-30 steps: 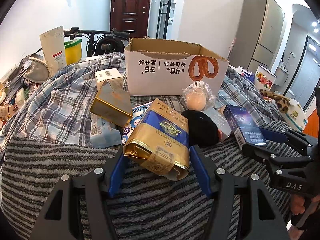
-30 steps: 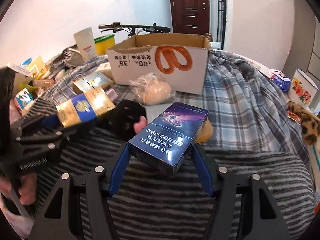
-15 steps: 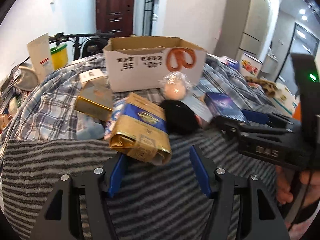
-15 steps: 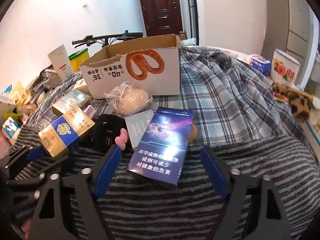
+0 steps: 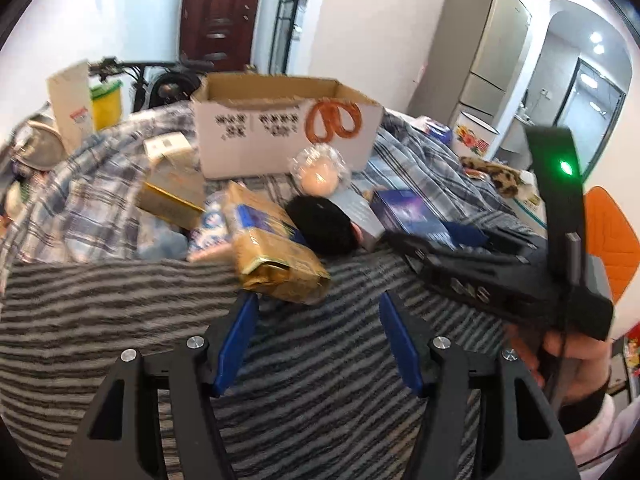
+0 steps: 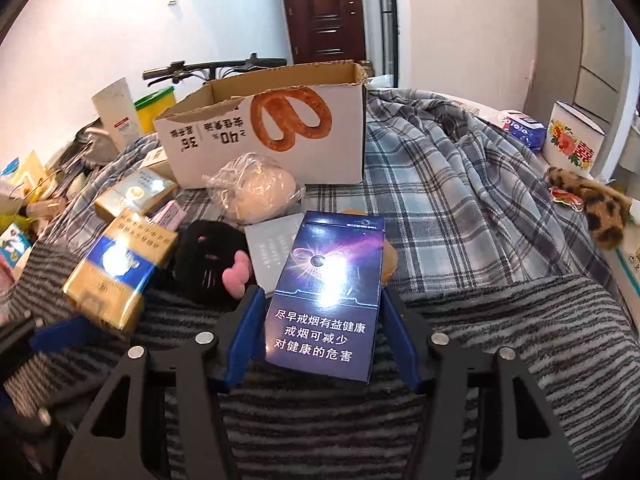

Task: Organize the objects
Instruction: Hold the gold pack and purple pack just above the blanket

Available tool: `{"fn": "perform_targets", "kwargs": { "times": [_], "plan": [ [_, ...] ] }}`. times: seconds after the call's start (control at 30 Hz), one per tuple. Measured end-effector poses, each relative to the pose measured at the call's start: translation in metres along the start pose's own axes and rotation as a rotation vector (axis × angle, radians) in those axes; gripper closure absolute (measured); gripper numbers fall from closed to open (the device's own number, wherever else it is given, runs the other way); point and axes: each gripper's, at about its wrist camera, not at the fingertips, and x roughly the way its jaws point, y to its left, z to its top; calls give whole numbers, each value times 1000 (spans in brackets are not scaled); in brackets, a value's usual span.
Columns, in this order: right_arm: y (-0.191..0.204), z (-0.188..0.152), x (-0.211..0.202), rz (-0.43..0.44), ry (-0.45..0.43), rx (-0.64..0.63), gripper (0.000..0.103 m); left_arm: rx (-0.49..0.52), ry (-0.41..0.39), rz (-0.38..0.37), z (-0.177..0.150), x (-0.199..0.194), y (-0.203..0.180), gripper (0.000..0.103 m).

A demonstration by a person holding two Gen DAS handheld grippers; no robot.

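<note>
Right gripper (image 6: 322,334) jaws closing on dark-blue cigarette carton (image 6: 330,292), pads at its sides, likely for lift toward cardboard box (image 6: 276,128). Left gripper (image 5: 316,342) spread, empty; gold-blue packet (image 5: 272,248) lies just ahead on striped blanket (image 5: 120,320).

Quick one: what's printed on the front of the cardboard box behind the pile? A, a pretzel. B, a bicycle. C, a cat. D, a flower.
A: the box shows a brown pretzel on its white front, next to upside-down print; the left view shows the same picture.
</note>
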Motion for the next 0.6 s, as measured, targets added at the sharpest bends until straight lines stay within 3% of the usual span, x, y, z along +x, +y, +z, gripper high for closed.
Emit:
{"fn": "perform_targets", "kwargs": {
  "times": [0.27, 0.43, 0.6],
  "plan": [
    [4, -16, -17, 6, 29, -152, 47, 12, -22, 100, 7, 2, 4, 38],
    [-5, -19, -24, 13, 19, -105, 47, 15, -66, 156, 10, -8, 8, 38],
    [-11, -12, -29, -53, -48, -11, 36, 80, -84, 228, 17, -5, -5, 33]
  ]
}}
